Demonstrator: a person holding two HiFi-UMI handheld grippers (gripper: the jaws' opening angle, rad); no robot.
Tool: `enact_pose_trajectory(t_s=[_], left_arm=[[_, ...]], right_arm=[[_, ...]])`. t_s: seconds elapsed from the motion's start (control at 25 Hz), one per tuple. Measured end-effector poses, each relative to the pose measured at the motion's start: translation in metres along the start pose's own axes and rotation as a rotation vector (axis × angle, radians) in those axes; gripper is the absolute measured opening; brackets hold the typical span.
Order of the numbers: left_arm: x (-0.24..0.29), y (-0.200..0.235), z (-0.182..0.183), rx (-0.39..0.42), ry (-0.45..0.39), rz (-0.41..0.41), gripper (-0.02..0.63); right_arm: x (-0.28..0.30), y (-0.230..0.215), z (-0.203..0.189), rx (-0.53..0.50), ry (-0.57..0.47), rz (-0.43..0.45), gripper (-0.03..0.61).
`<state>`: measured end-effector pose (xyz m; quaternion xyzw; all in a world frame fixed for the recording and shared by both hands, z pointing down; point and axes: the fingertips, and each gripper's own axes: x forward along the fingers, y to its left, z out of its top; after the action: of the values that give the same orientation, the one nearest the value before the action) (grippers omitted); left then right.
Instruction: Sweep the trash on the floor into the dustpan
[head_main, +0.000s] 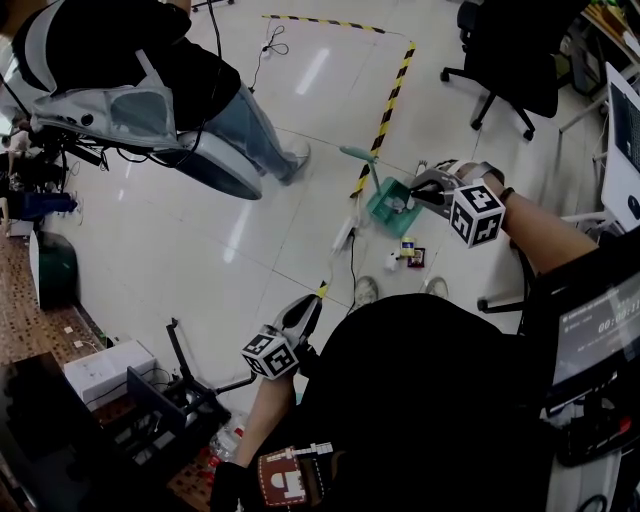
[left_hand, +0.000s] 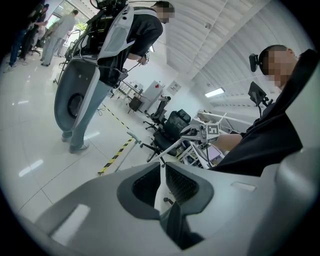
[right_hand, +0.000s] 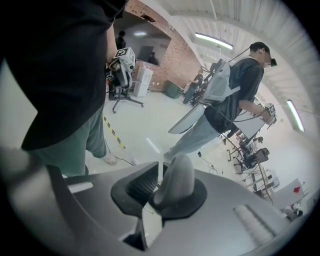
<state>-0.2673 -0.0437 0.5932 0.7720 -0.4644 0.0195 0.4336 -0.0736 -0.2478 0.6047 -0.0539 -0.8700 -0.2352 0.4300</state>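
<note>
trash (head_main: 410, 252) lies just on the person's side of the dustpan (head_main: 385, 212), nearest the right gripper (head_main: 422, 186), which is clamped on a grey handle (right_hand: 177, 177); the left gripper (head_main: 312, 306), pinched empty, is well away.

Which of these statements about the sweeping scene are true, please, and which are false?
1. The green dustpan stands on the floor beside the yellow-black tape. True.
2. The left gripper grips the dustpan's handle. False: that handle stands free, and the left gripper is shut on nothing.
3. Small pieces of trash lie on the floor near the dustpan. True.
4. The right gripper is open and empty. False: it is shut on a pale grey handle.
</note>
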Motion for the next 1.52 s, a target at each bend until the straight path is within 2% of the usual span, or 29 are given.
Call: enact_pose_trajectory(t_s=[0.24, 0.44, 0.6, 0.8, 0.92, 1.04, 1.2, 1.32, 1.52], left_arm=[[0.010, 0.002, 0.003, 0.012, -0.002, -0.024, 0.035], [0.028, 0.006, 0.018, 0.035, 0.025, -0.086, 0.035], [0.033, 0.012, 0.032, 0.101, 0.096, -0.204, 0.035], [0.051, 0.002, 0.037, 0.191, 0.212, -0.382, 0.035], [0.062, -0.015, 0.034, 0.261, 0.262, -0.477, 0.034], [0.066, -0.041, 0.029, 0.305, 0.269, -0.533, 0.034], [0.054, -0.089, 0.006, 0.364, 0.277, -0.584, 0.034], [0.033, -0.120, -0.027, 0.395, 0.273, -0.586, 0.034], [-0.019, -0.186, -0.126, 0.353, 0.247, -0.565, 0.034]], right_arm=[[-0.012, 0.006, -0.016, 0.082, 0.041, 0.024, 0.023], [-0.039, 0.013, -0.041, 0.262, 0.099, -0.027, 0.023], [-0.072, 0.032, -0.041, 0.455, 0.171, -0.127, 0.024], [-0.119, 0.079, -0.037, 0.662, 0.270, -0.254, 0.025], [-0.152, 0.120, -0.028, 0.760, 0.323, -0.327, 0.025], [-0.178, 0.164, -0.016, 0.824, 0.344, -0.375, 0.025], [-0.212, 0.223, -0.005, 0.876, 0.339, -0.434, 0.025], [-0.232, 0.277, 0.008, 0.874, 0.315, -0.457, 0.025], [-0.262, 0.373, 0.026, 0.843, 0.248, -0.464, 0.025]])
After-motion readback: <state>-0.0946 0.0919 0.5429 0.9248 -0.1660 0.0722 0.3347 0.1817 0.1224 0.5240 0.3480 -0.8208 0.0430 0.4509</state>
